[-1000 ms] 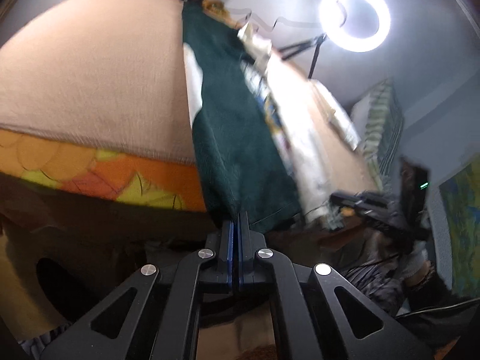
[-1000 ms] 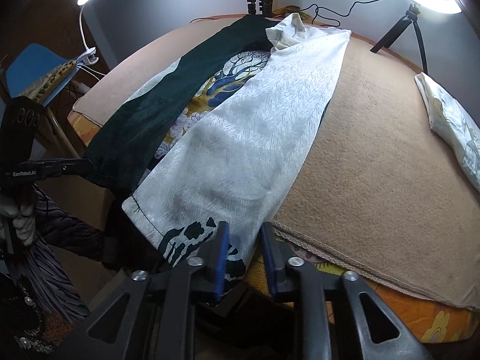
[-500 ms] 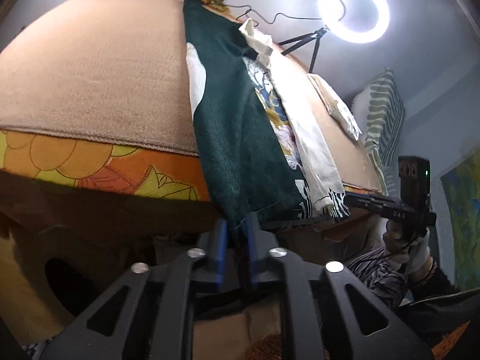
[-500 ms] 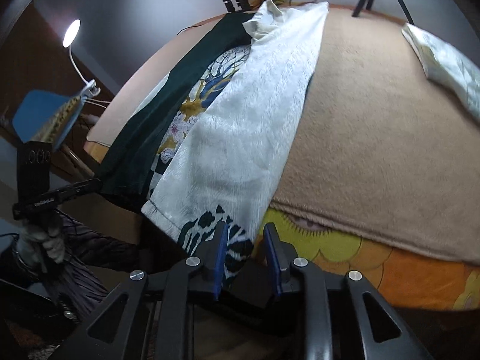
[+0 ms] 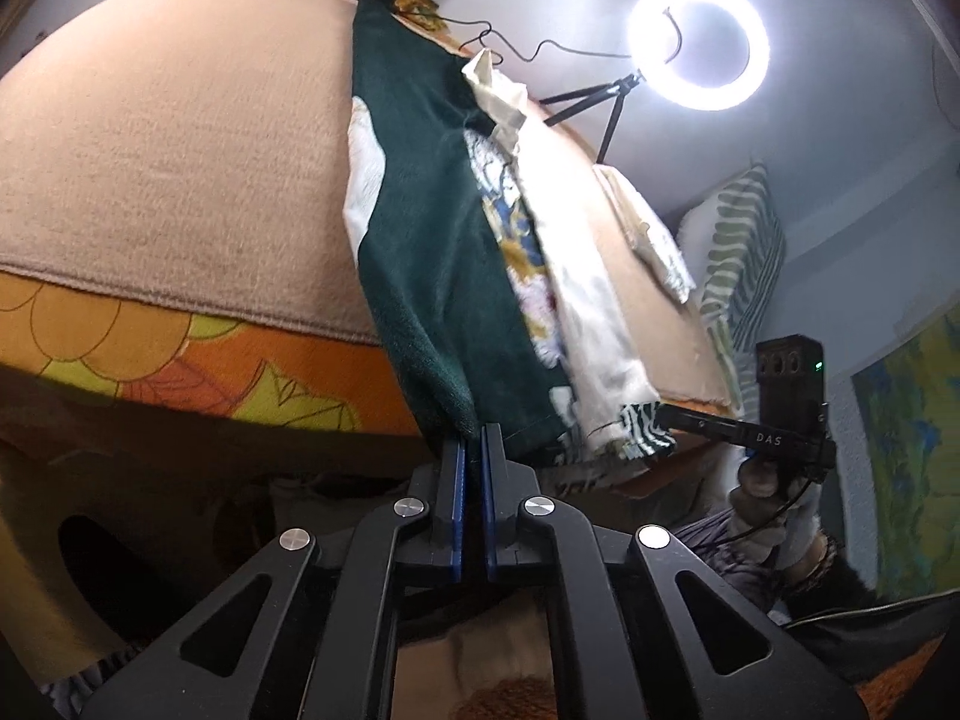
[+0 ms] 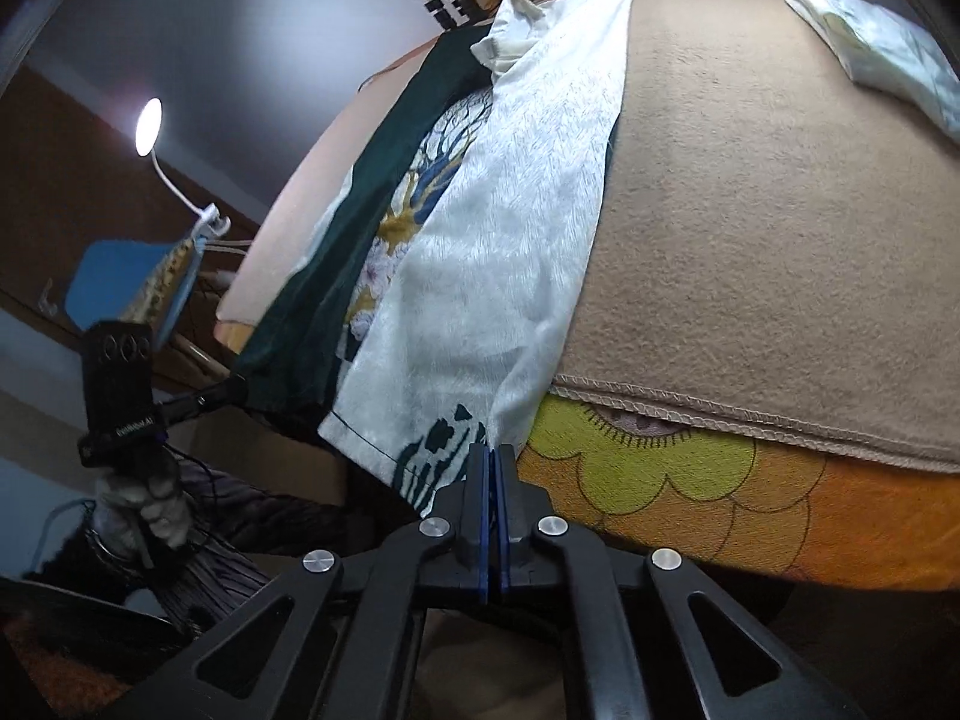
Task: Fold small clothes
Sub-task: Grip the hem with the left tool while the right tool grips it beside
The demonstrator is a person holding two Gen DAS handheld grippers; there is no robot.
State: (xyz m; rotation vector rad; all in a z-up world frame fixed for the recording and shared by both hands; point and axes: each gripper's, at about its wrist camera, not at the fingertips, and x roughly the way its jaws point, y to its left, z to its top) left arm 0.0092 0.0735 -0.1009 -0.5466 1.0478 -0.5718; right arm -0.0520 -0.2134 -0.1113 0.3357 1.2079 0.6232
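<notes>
Gripping shirt (image 6: 498,252) hem at bed edge (image 6: 708,402)

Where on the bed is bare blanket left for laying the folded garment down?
Free: tan blanket between the shirt and the folded cloth, and left of the shirt's green side. Crowded: the near hem, both grippers clamped there.

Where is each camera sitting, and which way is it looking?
Left wrist: on the left gripper, low at the bed's edge, looking up along the green-and-white printed garment toward the ring light; the right gripper and gloved right hand show.
Right wrist: on the right gripper, same edge, looking across the beige blanket; the left gripper and gloved left hand show.
Shared: garment, blanket, each other's gripper.
</notes>
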